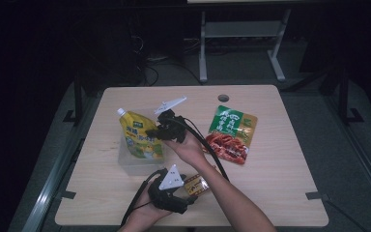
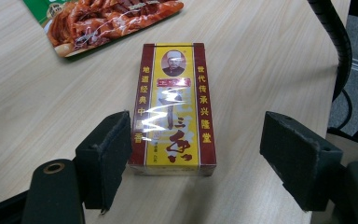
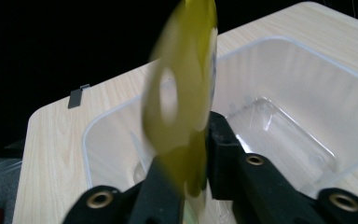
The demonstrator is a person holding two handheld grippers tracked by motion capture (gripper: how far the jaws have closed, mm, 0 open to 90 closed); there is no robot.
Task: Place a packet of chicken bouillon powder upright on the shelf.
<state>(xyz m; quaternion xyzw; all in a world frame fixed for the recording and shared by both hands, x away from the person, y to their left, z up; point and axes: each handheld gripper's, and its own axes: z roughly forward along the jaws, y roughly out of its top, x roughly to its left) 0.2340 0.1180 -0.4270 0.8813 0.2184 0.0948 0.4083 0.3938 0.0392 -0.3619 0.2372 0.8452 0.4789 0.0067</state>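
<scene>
A yellow spouted pouch hangs upright over a clear plastic tub at the table's left. My right gripper reaches in from the right and is shut on the pouch's edge. In the right gripper view the pouch is blurred and sits between the two jaws of the right gripper, above the empty tub. Near the front edge a yellow and dark red box lies flat. My left gripper stands open around the box, its left pad close to the box's side and its right pad well apart.
A green and red snack packet lies flat right of centre, and its corner lies beyond the box. The right gripper's black cable runs across the table between them. The table has a cable hole at the back.
</scene>
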